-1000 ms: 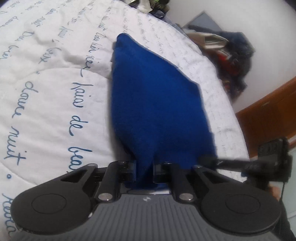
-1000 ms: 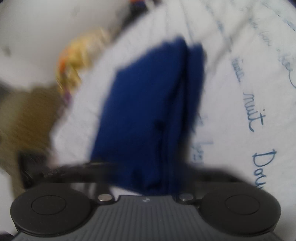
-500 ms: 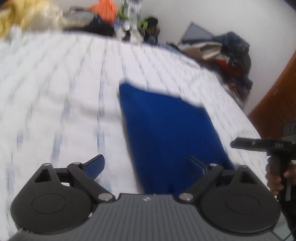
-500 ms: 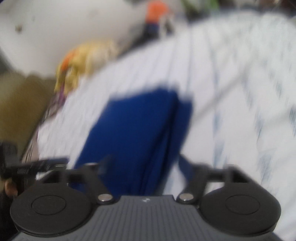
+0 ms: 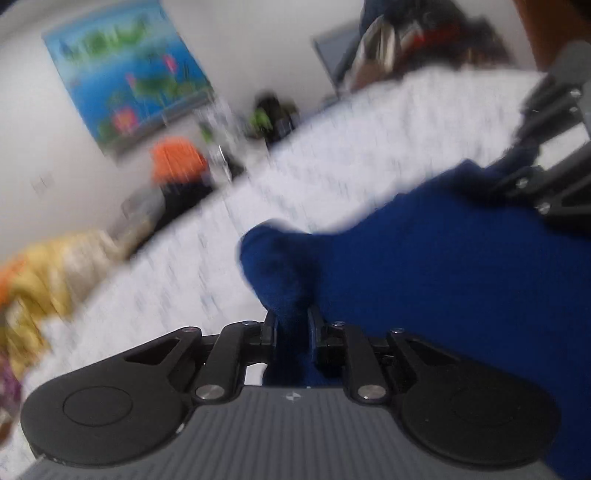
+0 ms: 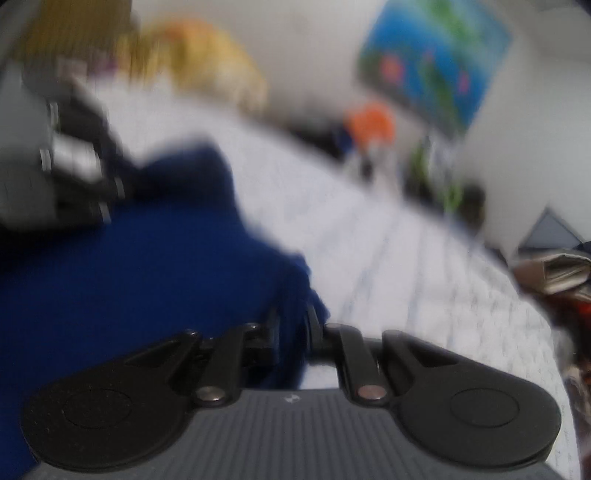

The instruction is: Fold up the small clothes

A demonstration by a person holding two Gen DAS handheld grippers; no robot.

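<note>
1. The left gripper (image 5: 292, 325) has its fingers pressed on a bunched corner of the blue garment (image 5: 443, 266). In the left wrist view this corner rises toward 12 o'clock from the jaws, and the rest of the cloth spreads toward 3 o'clock.
2. The right gripper (image 6: 292, 321) pinches another corner of the same blue garment (image 6: 129, 266). In its own view the cloth fills the side from 8 to 10 o'clock.
3. The garment is held between the two grippers, over the white bedspread with blue writing (image 5: 351, 147). I cannot tell if the lower part touches the bed, because both pictures are blurred.
4. I judge that the step in hand is carrying two corners over to make a fold. To do it well, both grippers should travel at equal height and speed, so the edge between them stays straight. The corners should meet the opposite edge before any finger opens, and the cloth should be laid down flat, not dropped.
5. Only the left wrist view shows the dark pile of clothes (image 5: 424, 33) at 1 o'clock and the right gripper's linkage at 2 o'clock.
6. Only the right wrist view shows the left gripper's body at 10 o'clock. The sea poster (image 6: 436, 62) and the yellow cloth (image 6: 210, 62) appear in both.
</note>
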